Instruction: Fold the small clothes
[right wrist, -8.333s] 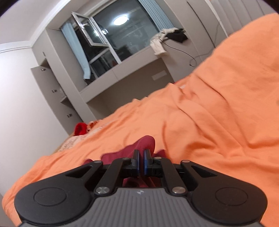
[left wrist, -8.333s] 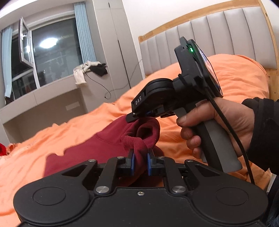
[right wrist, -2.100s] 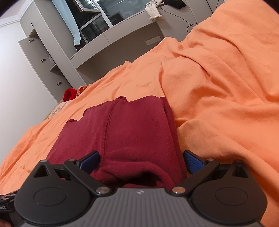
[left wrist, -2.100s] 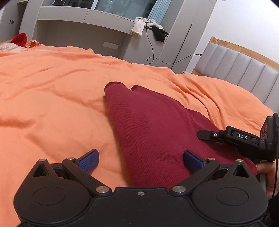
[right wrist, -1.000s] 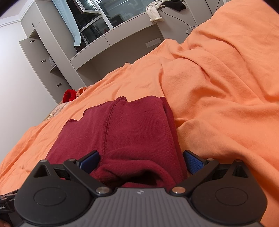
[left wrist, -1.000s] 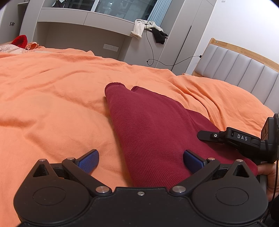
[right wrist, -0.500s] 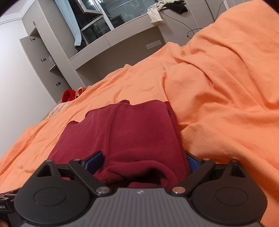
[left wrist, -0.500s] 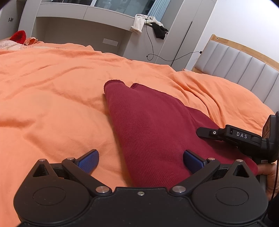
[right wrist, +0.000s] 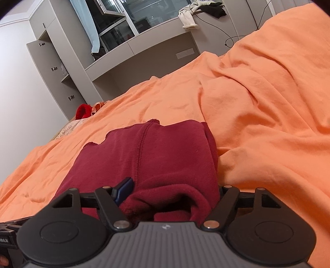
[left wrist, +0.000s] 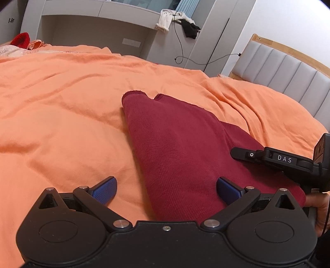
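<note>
A dark red knit garment (left wrist: 181, 148) lies folded lengthwise on the orange bed cover (left wrist: 61, 115). My left gripper (left wrist: 166, 190) is open, its blue pads on either side of the garment's near end. The right gripper's body (left wrist: 288, 162) shows at the right of the left wrist view, over the garment's right edge. In the right wrist view the garment (right wrist: 152, 156) fills the space ahead, and my right gripper (right wrist: 171, 193) has its jaws part closed around the bunched near fold. Its left pad (right wrist: 123, 188) presses on the cloth; the right pad is hidden behind it.
A grey built-in desk and cabinets (left wrist: 92, 26) stand beyond the bed, with clothes (left wrist: 177, 18) and a cable on the ledge. A padded headboard (left wrist: 288, 68) is at the right. A red item (right wrist: 82, 111) lies at the bed's far edge.
My right gripper's jaws have narrowed around the bunched near fold of the garment. The left gripper stays open and has barely moved.
</note>
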A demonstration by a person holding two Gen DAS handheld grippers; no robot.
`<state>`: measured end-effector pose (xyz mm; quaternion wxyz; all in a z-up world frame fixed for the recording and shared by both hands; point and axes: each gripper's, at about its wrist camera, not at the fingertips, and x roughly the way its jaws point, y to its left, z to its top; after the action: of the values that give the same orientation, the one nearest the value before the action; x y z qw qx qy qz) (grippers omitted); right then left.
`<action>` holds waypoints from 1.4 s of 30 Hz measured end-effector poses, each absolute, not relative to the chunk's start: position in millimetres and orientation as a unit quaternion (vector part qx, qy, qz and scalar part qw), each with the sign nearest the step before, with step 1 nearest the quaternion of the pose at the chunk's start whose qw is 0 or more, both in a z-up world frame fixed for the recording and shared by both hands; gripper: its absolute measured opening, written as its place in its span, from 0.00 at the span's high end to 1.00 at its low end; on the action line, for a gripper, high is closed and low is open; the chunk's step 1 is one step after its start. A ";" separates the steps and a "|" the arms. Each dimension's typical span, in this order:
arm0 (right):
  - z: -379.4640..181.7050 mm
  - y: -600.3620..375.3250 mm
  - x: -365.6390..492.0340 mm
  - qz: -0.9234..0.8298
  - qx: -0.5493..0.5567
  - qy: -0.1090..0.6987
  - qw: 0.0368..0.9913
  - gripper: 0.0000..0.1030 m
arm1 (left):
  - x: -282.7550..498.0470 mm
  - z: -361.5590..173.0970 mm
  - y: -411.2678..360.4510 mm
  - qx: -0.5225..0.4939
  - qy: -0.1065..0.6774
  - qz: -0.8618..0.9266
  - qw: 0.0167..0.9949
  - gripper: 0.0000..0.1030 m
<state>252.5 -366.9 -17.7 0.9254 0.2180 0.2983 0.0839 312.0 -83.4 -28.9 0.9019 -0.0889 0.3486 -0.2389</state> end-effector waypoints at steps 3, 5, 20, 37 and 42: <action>-17.4 -366.4 252.3 0.083 0.216 0.298 0.926 0.27 | 313.4 -27.9 -83.9 -0.088 0.354 -0.239 0.900 0.00; -15.9 -364.2 249.7 0.081 0.211 0.295 0.928 0.29 | 313.5 -27.4 -84.0 -0.088 0.354 -0.242 0.899 0.04; 12.9 -328.4 230.2 0.075 0.100 0.217 0.968 0.66 | 298.7 -9.6 -99.8 -0.061 0.304 -0.261 0.914 0.63; 22.3 -224.2 257.6 0.128 -0.058 0.106 0.984 0.66 | 286.7 23.9 -55.7 -0.005 0.202 -0.165 0.965 0.68; 10.7 -224.2 272.7 0.118 -0.043 0.155 0.980 0.54 | 295.1 9.9 -45.4 -0.015 0.259 -0.142 0.955 0.64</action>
<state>272.7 -224.2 10.7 0.9799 -0.0428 0.1552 0.1182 295.1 -45.4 9.9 0.9553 -0.0152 0.2592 -0.1416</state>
